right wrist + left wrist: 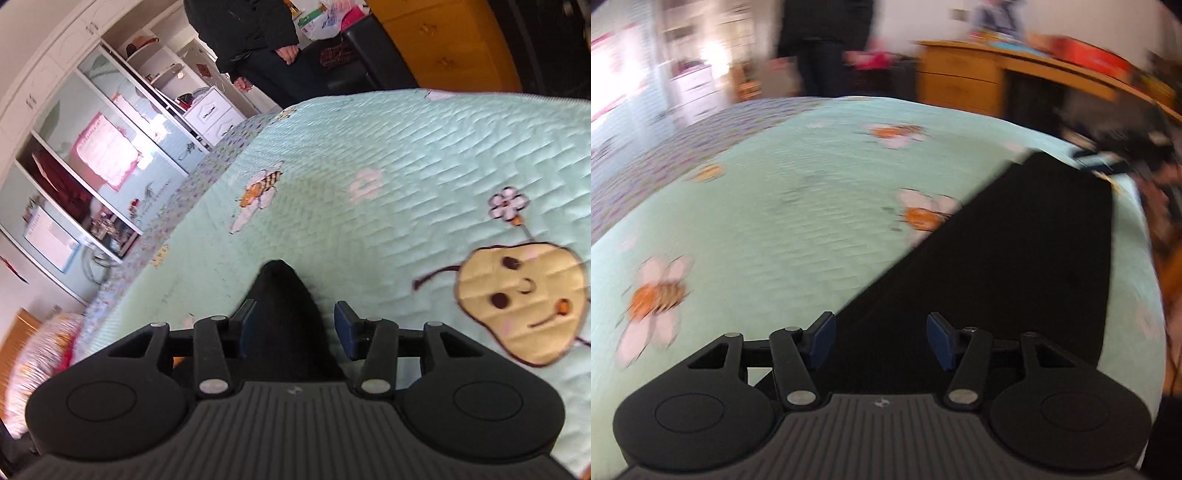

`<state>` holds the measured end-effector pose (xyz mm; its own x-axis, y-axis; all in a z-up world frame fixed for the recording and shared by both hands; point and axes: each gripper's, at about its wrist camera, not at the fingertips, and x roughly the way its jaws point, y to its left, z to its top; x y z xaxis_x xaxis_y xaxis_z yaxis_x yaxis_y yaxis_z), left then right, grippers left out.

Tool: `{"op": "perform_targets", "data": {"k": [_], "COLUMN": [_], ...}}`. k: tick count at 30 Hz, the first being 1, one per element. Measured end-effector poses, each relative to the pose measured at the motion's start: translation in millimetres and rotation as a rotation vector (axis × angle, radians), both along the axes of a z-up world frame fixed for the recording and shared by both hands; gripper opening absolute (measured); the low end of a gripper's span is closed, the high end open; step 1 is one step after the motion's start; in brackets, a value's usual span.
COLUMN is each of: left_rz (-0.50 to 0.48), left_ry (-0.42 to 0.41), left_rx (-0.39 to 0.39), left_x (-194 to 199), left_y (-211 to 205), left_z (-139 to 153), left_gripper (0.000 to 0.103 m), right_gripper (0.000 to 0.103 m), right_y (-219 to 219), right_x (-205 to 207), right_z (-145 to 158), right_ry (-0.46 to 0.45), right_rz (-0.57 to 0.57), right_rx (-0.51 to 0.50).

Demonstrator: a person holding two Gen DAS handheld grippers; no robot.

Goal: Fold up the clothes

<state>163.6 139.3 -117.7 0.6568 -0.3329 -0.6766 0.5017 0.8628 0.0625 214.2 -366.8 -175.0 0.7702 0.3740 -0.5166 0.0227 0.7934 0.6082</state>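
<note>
Above the quilt (pixel 798 206), both claws tilt downward, parted.

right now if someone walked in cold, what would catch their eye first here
The mint-green quilted bedspread with embroidered bees fills both views, and a big tan pear-shaped cartoon face sits at the right of the right wrist view. A flat black garment lies across it, running under the open left claw; a pointed black fold of cloth rises between the open right claw's pads. A person in dark clothes stands beyond the bed.
</note>
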Motion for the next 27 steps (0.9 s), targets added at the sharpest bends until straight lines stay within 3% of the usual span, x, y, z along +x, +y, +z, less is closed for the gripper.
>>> {"op": "perform_targets", "data": {"k": [7,11,22,27], "left_rz": [-0.031,-0.058,-0.163,-0.197], "left_ry": [0.122,0.191,0.247,0.335], "left_rx": [-0.056,-0.044,0.011,-0.017], "left_x": [29,42,58,75], "left_y": [11,15,9,15], "left_z": [-23,-33,-39,-43], "left_gripper": [0.057,0.058,0.060,0.060], "right_gripper": [0.049,0.049,0.049,0.050], "right_y": [-3,-3,6,7], "right_x": [-17,-16,-12,-9], "right_z": [-10,-15,-24,-27], "right_ry": [0.029,0.052,0.089,0.095], "right_rz": [-0.031,-0.056,-0.043,-0.040], "right_rx": [0.003,-0.011,-0.014,-0.016]}}
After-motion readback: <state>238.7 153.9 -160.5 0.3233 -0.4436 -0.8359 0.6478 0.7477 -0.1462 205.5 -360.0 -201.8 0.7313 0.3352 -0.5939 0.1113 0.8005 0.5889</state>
